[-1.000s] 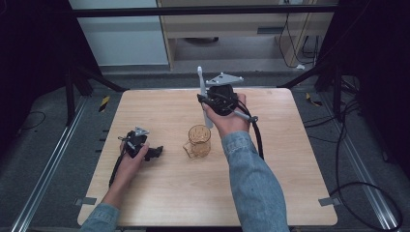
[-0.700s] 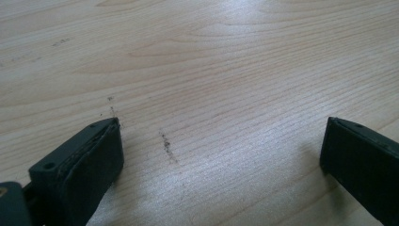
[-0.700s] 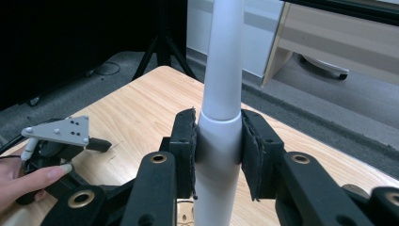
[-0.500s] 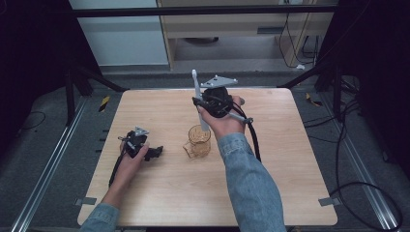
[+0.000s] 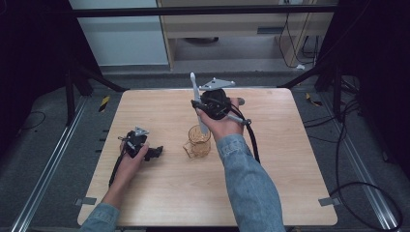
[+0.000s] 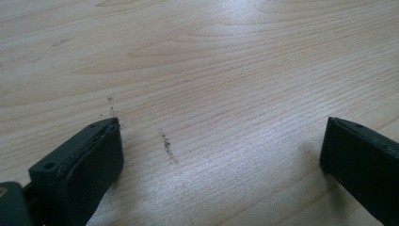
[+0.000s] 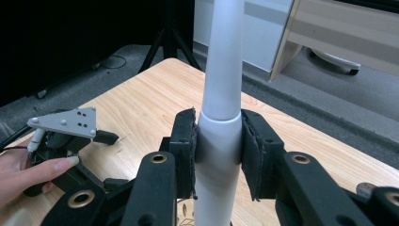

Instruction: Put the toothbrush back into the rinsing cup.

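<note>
My right gripper (image 5: 199, 106) is shut on a long white-grey rod (image 5: 194, 84) that stands nearly upright, and the right gripper view shows the jaws (image 7: 219, 146) clamped on the rod (image 7: 225, 56) at its thicker lower section. The rod's lower end reaches the mouth of an amber glass mug (image 5: 198, 143) at the table's middle. I cannot tell if it is inside. My left gripper (image 5: 155, 153) rests on the wooden table (image 5: 169, 193) left of the mug. Its jaws (image 6: 221, 155) are open with only bare wood between them.
A black cable (image 5: 254, 145) trails from the right gripper along the sleeve. The left gripper (image 7: 70, 136) and the hand holding it lie at the lower left of the right gripper view. Beyond the table's far edge are a pale cabinet (image 5: 121, 34) and tripod legs (image 5: 92, 77).
My right gripper has carried the rod a little left and down, bringing its lower end over the mug's mouth. The left gripper has stayed where it was.
</note>
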`<action>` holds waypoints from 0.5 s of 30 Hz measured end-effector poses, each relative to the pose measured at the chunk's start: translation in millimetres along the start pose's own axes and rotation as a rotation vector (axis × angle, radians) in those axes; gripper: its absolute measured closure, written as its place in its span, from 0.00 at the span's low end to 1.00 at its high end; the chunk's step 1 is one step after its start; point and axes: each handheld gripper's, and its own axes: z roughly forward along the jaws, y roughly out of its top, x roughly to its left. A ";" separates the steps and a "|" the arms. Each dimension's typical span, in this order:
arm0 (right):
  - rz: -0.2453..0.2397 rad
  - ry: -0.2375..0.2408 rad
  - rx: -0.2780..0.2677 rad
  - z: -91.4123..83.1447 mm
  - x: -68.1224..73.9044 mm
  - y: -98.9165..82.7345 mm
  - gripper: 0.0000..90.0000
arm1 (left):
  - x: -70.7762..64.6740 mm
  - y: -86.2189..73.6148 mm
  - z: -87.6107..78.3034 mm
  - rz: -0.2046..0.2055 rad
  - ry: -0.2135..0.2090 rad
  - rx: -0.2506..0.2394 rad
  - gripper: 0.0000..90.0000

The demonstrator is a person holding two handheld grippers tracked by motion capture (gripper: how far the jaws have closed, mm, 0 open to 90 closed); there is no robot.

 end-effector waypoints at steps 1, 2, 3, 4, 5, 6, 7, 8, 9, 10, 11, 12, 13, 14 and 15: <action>0.001 0.000 0.000 0.4 -0.2 -0.4 0.75 | 0.1 0.0 0.0 0.001 0.000 0.001 0.00; 0.000 0.001 0.000 1.0 -0.4 -1.0 0.75 | 0.1 0.0 0.0 0.001 0.000 0.001 0.00; 0.000 0.000 0.001 1.3 -0.5 -1.4 0.75 | 0.1 0.0 0.0 0.001 0.000 0.000 0.00; 0.001 0.000 0.005 1.8 -0.4 -2.1 0.75 | 0.1 0.0 0.0 0.000 0.000 0.000 0.00; 0.005 0.002 0.006 2.2 -0.2 -2.4 0.75 | 0.1 0.0 0.0 0.001 0.000 0.000 0.00; 0.006 0.002 0.007 2.9 -0.1 -3.1 0.75 | 0.1 0.0 0.0 0.001 0.000 0.000 0.00; 0.002 0.001 0.008 3.2 -0.2 -3.4 0.75 | 0.1 0.0 0.0 0.001 0.000 0.001 0.00; 0.002 0.002 0.007 3.7 -0.2 -3.8 0.75 | 0.1 0.0 0.0 0.001 0.000 0.000 0.00; 0.003 0.002 0.009 4.0 -0.3 -4.1 0.75 | 0.1 0.0 0.0 0.001 0.000 0.000 0.00; 0.000 0.001 0.010 4.4 -0.4 -4.5 0.75 | 0.2 0.0 0.0 0.001 0.000 0.001 0.00; 0.002 0.002 0.011 4.7 -0.4 -4.8 0.75 | 0.2 0.0 0.0 0.001 0.000 0.000 0.00; 0.005 0.002 0.011 5.2 -0.5 -5.1 0.75 | 0.2 0.0 0.0 0.001 0.000 0.001 0.00; 0.006 0.001 0.011 5.5 -0.6 -5.3 0.75 | 0.2 0.0 0.0 0.001 0.000 0.000 0.00; 0.005 0.001 0.012 5.9 -0.7 -5.6 0.75 | 0.2 0.0 0.0 0.001 0.000 0.000 0.00; 0.008 0.003 0.013 6.4 -0.7 -5.8 0.75 | 0.2 0.0 0.0 0.001 0.000 0.001 0.00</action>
